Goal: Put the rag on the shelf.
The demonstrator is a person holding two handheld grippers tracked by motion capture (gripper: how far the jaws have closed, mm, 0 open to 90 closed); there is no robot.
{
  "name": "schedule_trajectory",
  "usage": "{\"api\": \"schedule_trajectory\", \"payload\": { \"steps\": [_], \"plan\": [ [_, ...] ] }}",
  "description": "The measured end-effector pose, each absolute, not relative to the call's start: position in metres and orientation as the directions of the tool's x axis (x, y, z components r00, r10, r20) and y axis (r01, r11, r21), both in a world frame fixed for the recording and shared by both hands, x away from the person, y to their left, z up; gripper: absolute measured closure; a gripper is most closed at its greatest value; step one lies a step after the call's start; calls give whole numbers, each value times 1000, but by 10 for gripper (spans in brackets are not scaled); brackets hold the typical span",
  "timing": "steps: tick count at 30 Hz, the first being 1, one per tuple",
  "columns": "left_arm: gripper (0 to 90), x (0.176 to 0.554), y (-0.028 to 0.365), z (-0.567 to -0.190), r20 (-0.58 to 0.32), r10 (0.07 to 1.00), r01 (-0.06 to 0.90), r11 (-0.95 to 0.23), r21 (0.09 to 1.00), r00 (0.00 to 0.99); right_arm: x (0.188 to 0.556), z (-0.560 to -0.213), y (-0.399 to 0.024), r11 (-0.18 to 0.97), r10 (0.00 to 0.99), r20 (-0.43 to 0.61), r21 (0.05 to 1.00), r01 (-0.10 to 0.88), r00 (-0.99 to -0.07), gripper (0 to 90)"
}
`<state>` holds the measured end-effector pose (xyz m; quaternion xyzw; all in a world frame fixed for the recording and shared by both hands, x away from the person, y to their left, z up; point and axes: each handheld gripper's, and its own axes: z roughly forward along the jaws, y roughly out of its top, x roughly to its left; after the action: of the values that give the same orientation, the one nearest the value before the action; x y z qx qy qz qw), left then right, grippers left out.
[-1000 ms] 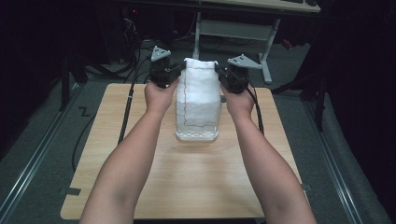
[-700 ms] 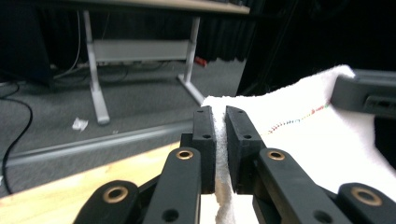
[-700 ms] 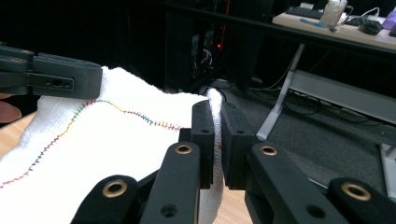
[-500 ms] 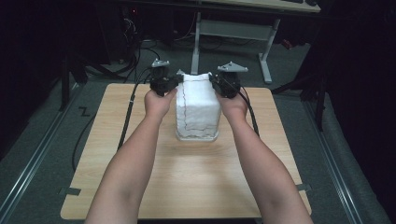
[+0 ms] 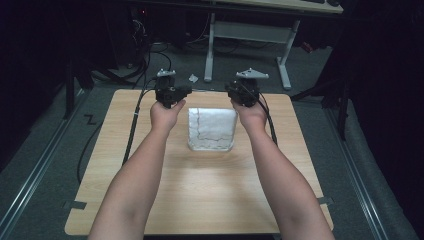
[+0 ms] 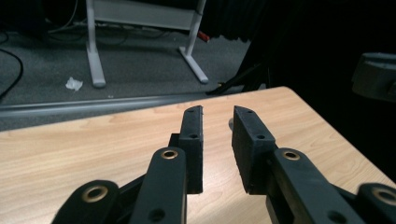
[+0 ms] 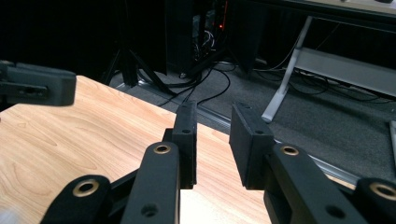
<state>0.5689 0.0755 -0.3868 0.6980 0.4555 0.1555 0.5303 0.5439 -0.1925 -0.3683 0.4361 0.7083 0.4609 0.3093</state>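
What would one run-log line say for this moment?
left gripper: jaws just opened, empty | right gripper: jaws just opened, empty | folded white cloth: flat on table, between hands

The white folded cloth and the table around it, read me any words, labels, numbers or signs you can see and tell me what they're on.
No readable text.
White folded cloth: dark wavy lines, not letters.
Wooden table: plain grain, no label.
Left gripper and right gripper: black jaws apart, nothing between them, no markings.
Floor mark left of the table: a zigzag, no letter or number.
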Motion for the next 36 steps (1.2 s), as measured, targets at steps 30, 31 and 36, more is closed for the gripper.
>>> {"api": "schedule_trajectory", "payload": {
  "steps": [30,31,36],
  "plan": [
    [582,493,98,-366,-96,827,328,-111,938,554,469,-349,-214,225,879,-83,941,255,-469,575],
    [574,489,101,-366,-90,830,324,-113,939,550,461,-349,-218,223,877,-83,942,249,-473,572],
    [562,467,110,-370,-52,831,297,-138,945,554,445,-352,-224,213,874,-74,947,241,-480,559]
  ]
}}
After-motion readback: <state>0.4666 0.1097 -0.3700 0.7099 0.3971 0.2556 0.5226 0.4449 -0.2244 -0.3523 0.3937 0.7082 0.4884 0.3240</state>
